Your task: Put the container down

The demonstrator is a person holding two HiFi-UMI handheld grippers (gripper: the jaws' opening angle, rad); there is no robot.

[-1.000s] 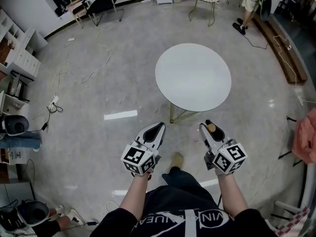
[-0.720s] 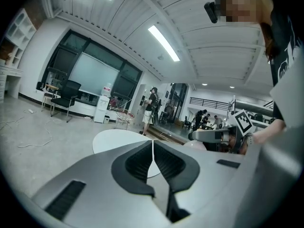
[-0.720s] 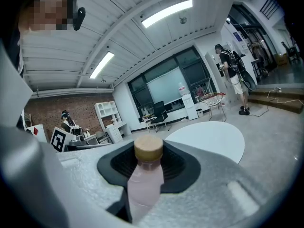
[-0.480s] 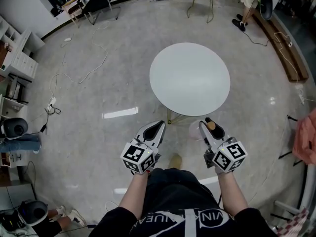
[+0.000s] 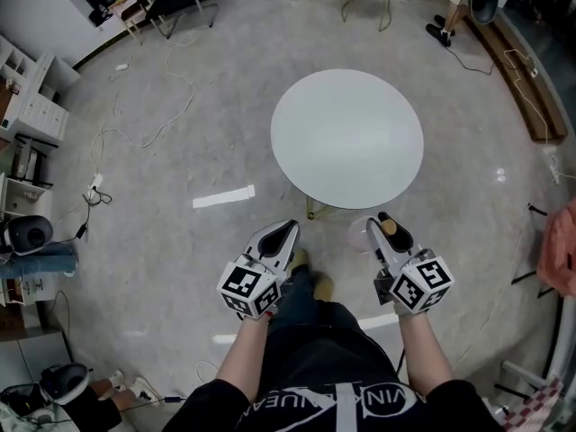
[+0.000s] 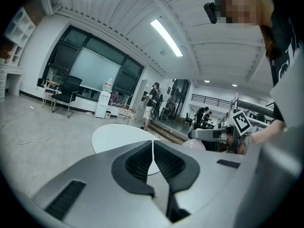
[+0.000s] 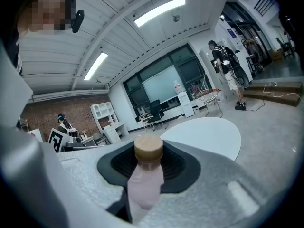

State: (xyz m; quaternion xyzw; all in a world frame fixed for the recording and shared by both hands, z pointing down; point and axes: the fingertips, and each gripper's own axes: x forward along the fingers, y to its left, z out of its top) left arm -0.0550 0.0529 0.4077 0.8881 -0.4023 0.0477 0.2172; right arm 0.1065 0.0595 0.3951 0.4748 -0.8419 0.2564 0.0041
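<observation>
My right gripper (image 5: 387, 229) is shut on a pale pink container (image 7: 144, 184), a small bottle with a round tan cap (image 7: 148, 148). The bottle stands upright between the dark pads (image 7: 178, 167); in the head view its cap (image 5: 389, 228) and pink body (image 5: 359, 234) show at the gripper's tip. A round white table (image 5: 347, 138) stands just ahead of both grippers, also seen as the table (image 7: 204, 134) beyond the bottle. My left gripper (image 5: 281, 234) is shut, its pads (image 6: 142, 161) meeting with nothing between them.
The table stands on thin gold legs (image 5: 312, 212) on a grey polished floor. Cables (image 5: 148, 124) and a white tape strip (image 5: 223, 197) lie to the left. Shelves (image 5: 31, 115) line the left wall; a person (image 5: 454, 3) and a wooden step (image 5: 526, 88) are far right.
The table has come slightly nearer and looms larger in the head view. Both grippers keep their pose, and the bottle stays in the right one.
</observation>
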